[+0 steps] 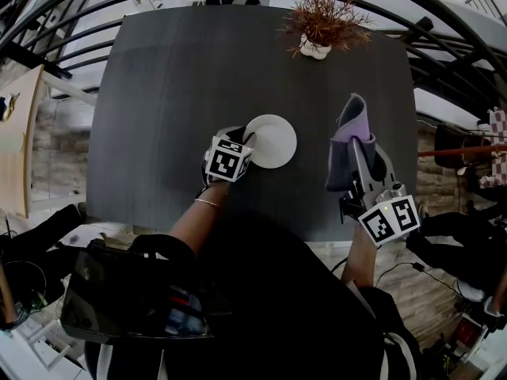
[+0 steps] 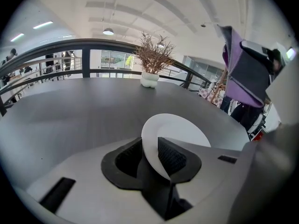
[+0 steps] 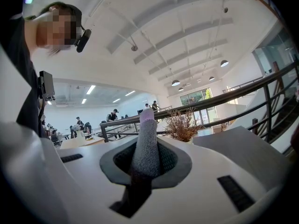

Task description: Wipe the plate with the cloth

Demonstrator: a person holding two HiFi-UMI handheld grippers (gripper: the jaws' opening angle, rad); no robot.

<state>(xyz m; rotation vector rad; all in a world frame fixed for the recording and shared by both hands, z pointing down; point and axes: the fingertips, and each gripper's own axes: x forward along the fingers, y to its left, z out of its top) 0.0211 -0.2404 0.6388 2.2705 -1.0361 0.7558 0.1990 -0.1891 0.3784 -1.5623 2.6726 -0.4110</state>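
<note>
A white plate (image 1: 273, 139) lies on the dark table (image 1: 182, 77) near its front edge. My left gripper (image 1: 247, 142) is at the plate's left rim, and in the left gripper view that rim of the plate (image 2: 187, 127) sits between the two black pads, which close on it, so my left gripper (image 2: 150, 155) is shut on it. To the right, above the table, my right gripper (image 1: 356, 150) holds a grey and purple cloth (image 1: 349, 129) upright. In the right gripper view the cloth (image 3: 146, 146) stands pinched between the pads of my right gripper (image 3: 145, 158). The cloth (image 2: 247, 73) also shows in the left gripper view, at the upper right.
A white pot with a dry brown plant (image 1: 321, 24) stands at the table's far edge, right of centre. A black railing (image 1: 71, 30) curves round the table's far side. A pale wooden table (image 1: 17, 133) is at the left, beyond a gap.
</note>
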